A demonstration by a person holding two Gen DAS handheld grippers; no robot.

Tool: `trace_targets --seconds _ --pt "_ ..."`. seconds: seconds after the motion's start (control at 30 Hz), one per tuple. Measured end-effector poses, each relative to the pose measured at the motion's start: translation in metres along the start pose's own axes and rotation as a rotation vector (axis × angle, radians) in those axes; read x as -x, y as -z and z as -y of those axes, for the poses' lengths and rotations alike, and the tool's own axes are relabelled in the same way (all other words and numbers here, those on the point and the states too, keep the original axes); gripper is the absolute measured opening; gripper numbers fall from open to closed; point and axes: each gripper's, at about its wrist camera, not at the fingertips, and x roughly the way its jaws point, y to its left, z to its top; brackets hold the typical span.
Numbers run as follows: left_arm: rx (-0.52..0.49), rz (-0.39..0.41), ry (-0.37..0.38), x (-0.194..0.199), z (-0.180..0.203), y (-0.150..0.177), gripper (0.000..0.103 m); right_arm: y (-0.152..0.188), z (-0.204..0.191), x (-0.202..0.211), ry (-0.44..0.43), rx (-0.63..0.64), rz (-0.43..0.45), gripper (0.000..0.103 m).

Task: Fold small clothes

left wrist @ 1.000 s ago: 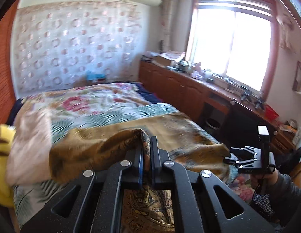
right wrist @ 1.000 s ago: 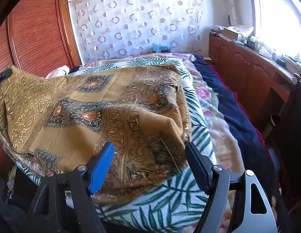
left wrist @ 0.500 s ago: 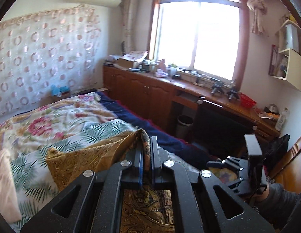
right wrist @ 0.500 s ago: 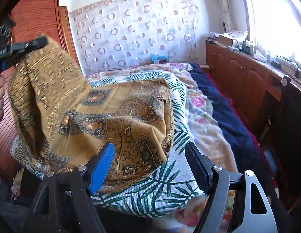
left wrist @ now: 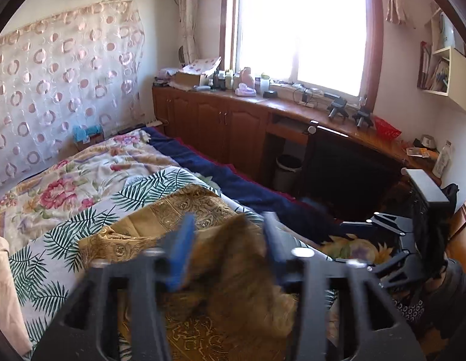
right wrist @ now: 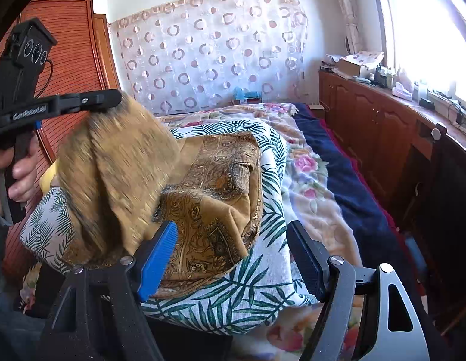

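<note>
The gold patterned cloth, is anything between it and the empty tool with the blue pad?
Nothing visible blocks it. The open right tool has the gold patterned cloth just ahead on the palm-leaf sheet. The left tool is opening, its corner dropping.

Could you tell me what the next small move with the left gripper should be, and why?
Probably draw the left gripper back clear of the gold patterned cloth. Its fingers are opening, and the lifted corner is blurred between them, apparently dropping onto the part already lying on the leaf-print sheet. The right gripper is open and holds nothing.
</note>
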Motion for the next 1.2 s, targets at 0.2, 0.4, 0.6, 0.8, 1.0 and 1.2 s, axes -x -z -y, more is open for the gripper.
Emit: trace_targets --seconds 0.2,0.4,0.6,0.8,1.0,1.2 --pt "0.031 0.004 -0.039 0.008 -0.024 0.018 0.078 -0.005 -0.004 -0.009 -0.001 0.013 -0.01 0.077" --pt "0.084 -0.036 -0.128 0.013 -0.062 0.056 0.078 -0.022 -0.014 -0.025 -0.008 0.074 -0.027 0.077" --pt "0.148 -0.066 -0.189 0.022 -0.094 0.087 0.078 -0.04 -0.041 -0.06 -0.059 0.122 -0.055 0.077" --pt "0.209 -0.06 -0.219 0.031 -0.12 0.105 0.078 -0.059 -0.077 -0.101 -0.13 0.198 -0.09 0.077" --pt "0.232 -0.089 -0.247 0.032 -0.142 0.124 0.078 -0.075 -0.11 -0.14 -0.197 0.283 -0.129 0.077" --pt "0.25 -0.104 -0.255 0.037 -0.155 0.14 0.078 -0.08 -0.134 -0.177 -0.275 0.327 -0.187 0.075"
